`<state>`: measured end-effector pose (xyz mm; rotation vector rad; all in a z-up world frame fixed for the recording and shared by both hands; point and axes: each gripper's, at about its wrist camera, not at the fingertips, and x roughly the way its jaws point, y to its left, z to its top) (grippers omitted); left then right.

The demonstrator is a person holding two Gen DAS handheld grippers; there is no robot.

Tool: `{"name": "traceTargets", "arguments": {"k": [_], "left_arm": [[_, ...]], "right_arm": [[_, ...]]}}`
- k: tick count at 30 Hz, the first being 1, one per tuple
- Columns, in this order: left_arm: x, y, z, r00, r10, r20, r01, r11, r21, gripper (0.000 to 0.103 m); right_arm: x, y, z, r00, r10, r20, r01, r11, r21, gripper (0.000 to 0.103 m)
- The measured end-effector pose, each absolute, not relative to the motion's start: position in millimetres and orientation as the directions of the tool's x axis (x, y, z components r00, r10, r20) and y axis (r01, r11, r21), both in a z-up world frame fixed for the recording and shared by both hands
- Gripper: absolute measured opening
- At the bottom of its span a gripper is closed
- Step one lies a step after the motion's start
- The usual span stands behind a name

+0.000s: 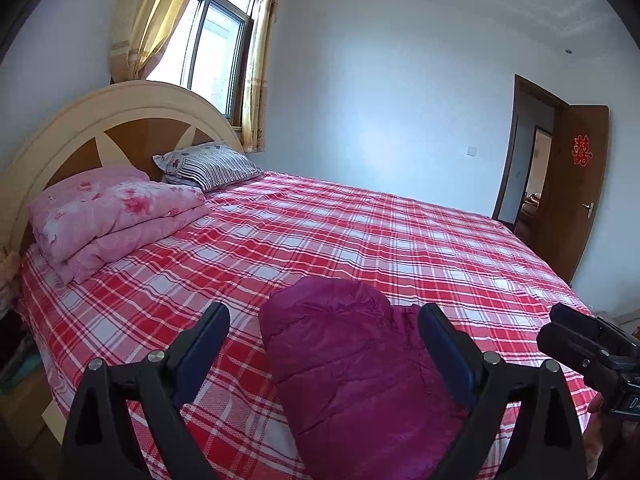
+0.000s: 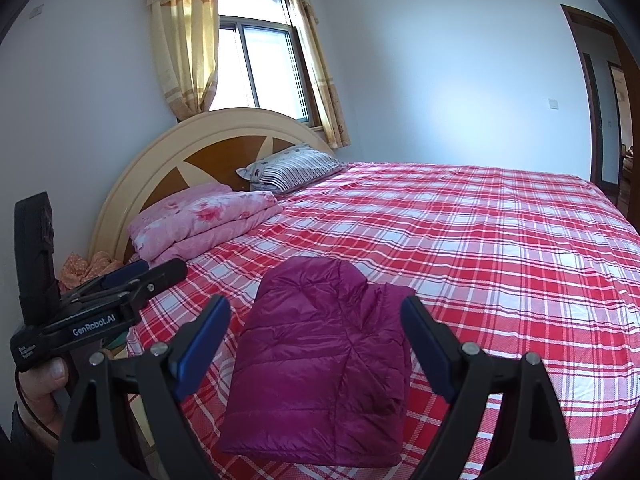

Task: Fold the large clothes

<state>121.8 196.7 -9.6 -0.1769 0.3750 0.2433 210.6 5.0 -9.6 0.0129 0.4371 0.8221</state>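
Observation:
A magenta puffer jacket lies folded into a compact block on the red plaid bed, near its front edge. It also shows in the right wrist view. My left gripper is open and empty, held above the jacket with its jaws wide apart. My right gripper is open and empty too, above the jacket. The left gripper also shows from the side at the left of the right wrist view. The right gripper's body shows at the right edge of the left wrist view.
A folded pink floral quilt and a striped pillow lie at the headboard. A curtained window is behind it. An open wooden door stands at the far right. Orange cloth lies beside the bed.

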Motion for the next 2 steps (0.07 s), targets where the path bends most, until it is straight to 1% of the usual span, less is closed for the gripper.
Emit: {"name": "traceTargets", "arguments": {"k": [2], "left_arm": [[122.2, 196.0, -10.5, 0.903, 0.198, -0.380, -0.264, 0.956, -0.128, 0.095]], "right_arm": [[210.2, 5.3, -10.0, 0.597, 0.710, -0.372, -0.705, 0.686, 0.178, 0.089]]}}
